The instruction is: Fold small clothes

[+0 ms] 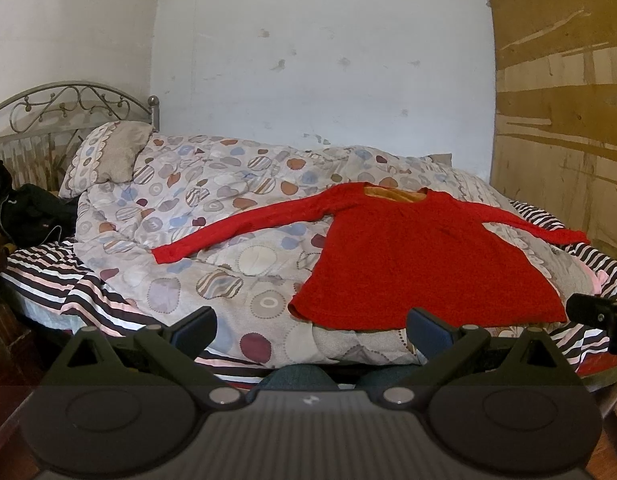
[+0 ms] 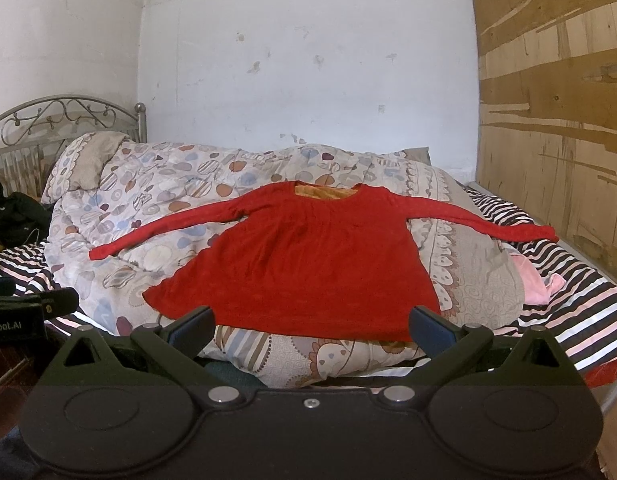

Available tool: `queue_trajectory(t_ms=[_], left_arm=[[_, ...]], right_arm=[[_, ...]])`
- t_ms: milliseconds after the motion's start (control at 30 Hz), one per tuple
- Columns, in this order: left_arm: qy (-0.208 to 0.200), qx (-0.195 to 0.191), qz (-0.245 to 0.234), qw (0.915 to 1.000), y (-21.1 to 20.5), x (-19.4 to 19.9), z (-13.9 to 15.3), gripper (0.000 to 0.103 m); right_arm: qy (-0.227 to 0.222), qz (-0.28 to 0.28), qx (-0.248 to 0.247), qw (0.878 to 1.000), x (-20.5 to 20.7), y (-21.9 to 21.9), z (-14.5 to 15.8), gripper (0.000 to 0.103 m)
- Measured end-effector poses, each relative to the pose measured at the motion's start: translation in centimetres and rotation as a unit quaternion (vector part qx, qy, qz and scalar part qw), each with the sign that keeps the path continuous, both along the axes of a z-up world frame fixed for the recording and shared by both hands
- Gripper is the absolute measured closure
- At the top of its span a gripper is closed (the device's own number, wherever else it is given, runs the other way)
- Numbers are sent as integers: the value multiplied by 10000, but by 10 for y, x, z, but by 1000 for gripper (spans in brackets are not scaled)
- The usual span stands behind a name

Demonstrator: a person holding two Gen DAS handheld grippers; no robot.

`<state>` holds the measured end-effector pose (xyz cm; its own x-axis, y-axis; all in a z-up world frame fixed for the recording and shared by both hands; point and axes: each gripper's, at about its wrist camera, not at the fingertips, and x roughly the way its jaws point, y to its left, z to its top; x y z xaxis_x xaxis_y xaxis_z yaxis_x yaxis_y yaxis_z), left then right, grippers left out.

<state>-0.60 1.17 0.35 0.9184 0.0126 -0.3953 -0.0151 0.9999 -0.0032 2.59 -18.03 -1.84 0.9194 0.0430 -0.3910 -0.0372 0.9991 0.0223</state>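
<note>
Red top (image 2: 304, 256) is looking like matt, nubby knit cloth; quilt (image 2: 168, 200) showing soft printed cotton, rumpled; headboard (image 1: 68, 100) reading as dull grey metal scrollwork; both grippers (image 1: 310, 326) (image 2: 310, 326) showing matt black plastic; right-hand wall panel (image 2: 556, 100) looking like rough, peeling plywood.

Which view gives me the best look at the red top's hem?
The right wrist view: the red top lies centred there, and its hem runs between the open fingers. In the left wrist view the top sits off to the right, its hem partly behind a finger.
</note>
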Motion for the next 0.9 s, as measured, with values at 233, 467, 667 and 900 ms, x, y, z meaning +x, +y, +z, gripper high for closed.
queue_trajectory(t_ms=[233,467,667,900], left_arm=[[-3,1,7,10000,2,-1,0,0],[-5,0,3,10000,3,-2,1,0],[-2,-1,5,10000,4,-2,0,0],[-2,7,1,10000,2,-2,0,0]], right_arm=[[8,0,-4,10000,3,0,-1,0],[12,2,-6,10000,1,0,-2,0],[20,2,-8,10000,1,0,-2,0],[24,1,-20,10000,1,1,-2,0]])
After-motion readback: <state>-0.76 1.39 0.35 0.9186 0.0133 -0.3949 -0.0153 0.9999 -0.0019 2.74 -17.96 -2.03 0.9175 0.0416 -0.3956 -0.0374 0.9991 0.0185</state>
